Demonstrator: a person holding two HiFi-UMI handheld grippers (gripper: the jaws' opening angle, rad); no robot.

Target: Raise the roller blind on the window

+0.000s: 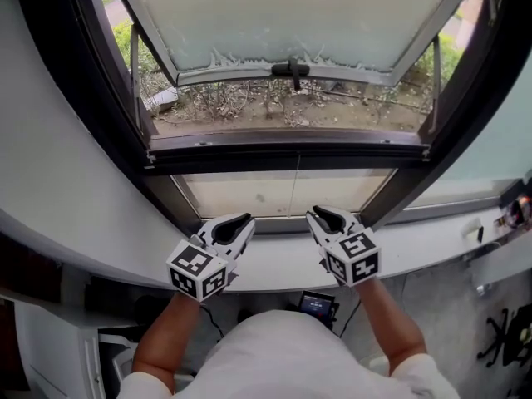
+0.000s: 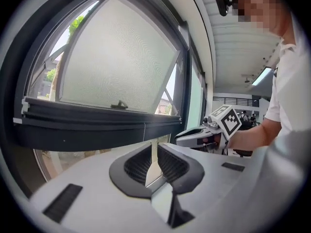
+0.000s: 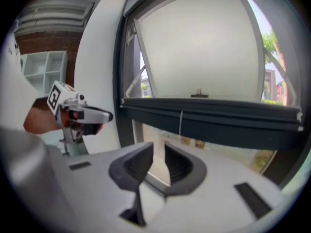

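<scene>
Two gripper views look level at the window, and the head view looks steeply down on it. Only the head view shows both forearms, the white sill [image 1: 274, 264], the dry ground [image 1: 274, 102] outside under the tilted-out frosted sash [image 1: 291, 15], and a small lit screen [image 1: 317, 304] below the sill. Only the left gripper view shows the ceiling with a strip light [image 2: 262, 75]. Only the right gripper view shows white shelving [image 3: 46, 67] behind the other gripper.

The left gripper [image 1: 241, 220] and the right gripper [image 1: 320, 214] hang over the sill's near edge. They are near each other but apart, both pointing at the lower pane [image 1: 291, 191]. In its own view each has its ribbed pads drawn almost together, leaving a thin slit with only the window showing through. Neither holds or touches anything.

The roller blind cannot be picked out for certain. A dark bar [image 3: 209, 118] crosses the window at mid-height, and a thin pale cord [image 3: 181, 123] hangs from its middle, well ahead of both grippers. Whether that bar belongs to the blind or to the window frame I cannot tell. The lower pane looks flat beige from above, but blurred greenery shows through it from the right gripper. So it is unclear whether fabric covers it. The sash handle [image 1: 291, 69] is small and dark, and the window's outer corners are cut off in every view.
</scene>
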